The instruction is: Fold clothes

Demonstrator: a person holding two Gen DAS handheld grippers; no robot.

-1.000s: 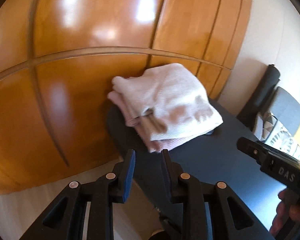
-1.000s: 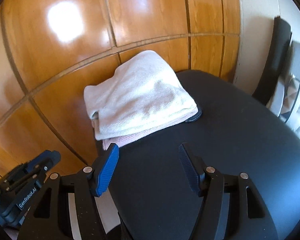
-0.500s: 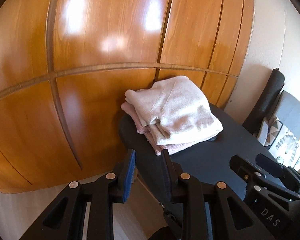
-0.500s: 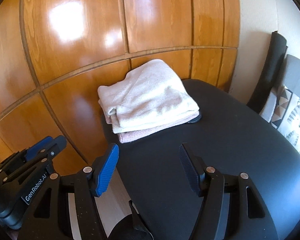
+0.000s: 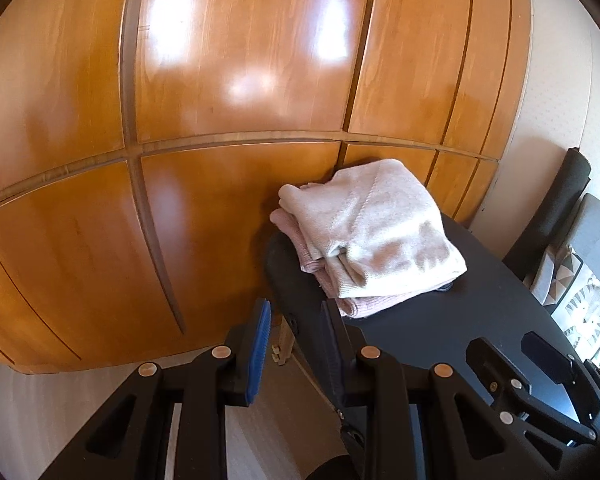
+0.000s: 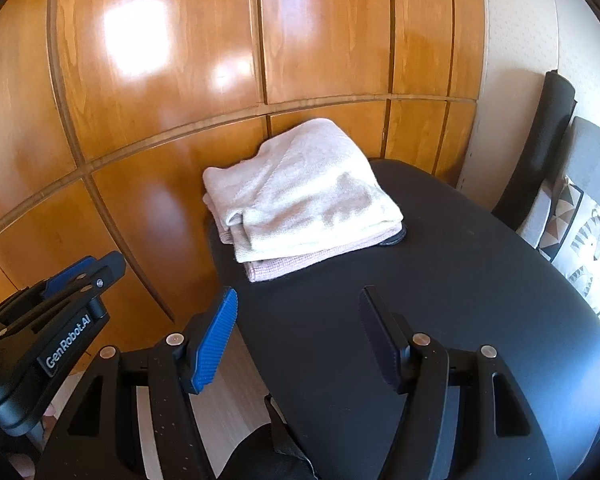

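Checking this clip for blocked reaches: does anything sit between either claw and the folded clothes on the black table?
Nothing visible does. Only bare black table lies between the right claw and the folded clothes. The left claw hangs open over the table's near edge, with a clear line to the stack too.

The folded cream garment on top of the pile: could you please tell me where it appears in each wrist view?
Left wrist view: the folded cream garment lies right of centre, at the near-left end of the black table.
Right wrist view: it sits at the centre, beyond both claw fingers.
Shared landmark: the pink garment beneath it, in front of the wooden panelling.
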